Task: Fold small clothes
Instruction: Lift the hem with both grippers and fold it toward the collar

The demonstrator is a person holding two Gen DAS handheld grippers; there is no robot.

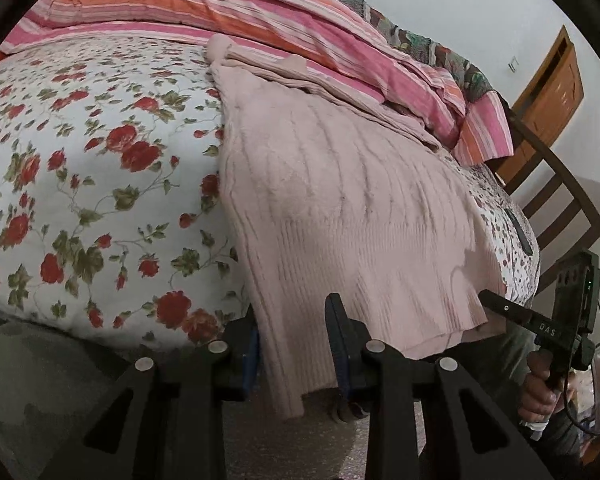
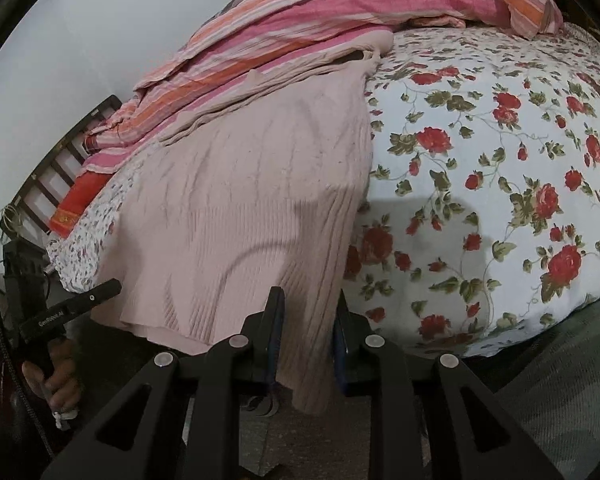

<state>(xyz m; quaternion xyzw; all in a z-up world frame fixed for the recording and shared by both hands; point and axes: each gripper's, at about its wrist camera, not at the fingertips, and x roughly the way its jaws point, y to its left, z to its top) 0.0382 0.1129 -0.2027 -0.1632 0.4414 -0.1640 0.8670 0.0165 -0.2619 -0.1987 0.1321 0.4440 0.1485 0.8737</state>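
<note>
A pale pink knitted sweater (image 1: 340, 200) lies on the bed with its ribbed hem hanging over the bed's edge; it also shows in the right wrist view (image 2: 252, 200). My left gripper (image 1: 294, 336) has its jaws apart around the hem's left corner, not clamped on it. My right gripper (image 2: 308, 320) has its jaws apart around the hem's other corner. The right gripper also shows at the far right of the left wrist view (image 1: 496, 304), and the left gripper at the far left of the right wrist view (image 2: 104, 286).
The bed has a white quilt with red roses (image 1: 100, 160) and a heap of pink and orange striped bedding (image 1: 300, 32) at the back. A dark wooden headboard (image 1: 556, 184) and a wooden door (image 1: 548, 96) stand behind. Floor lies below the bed edge.
</note>
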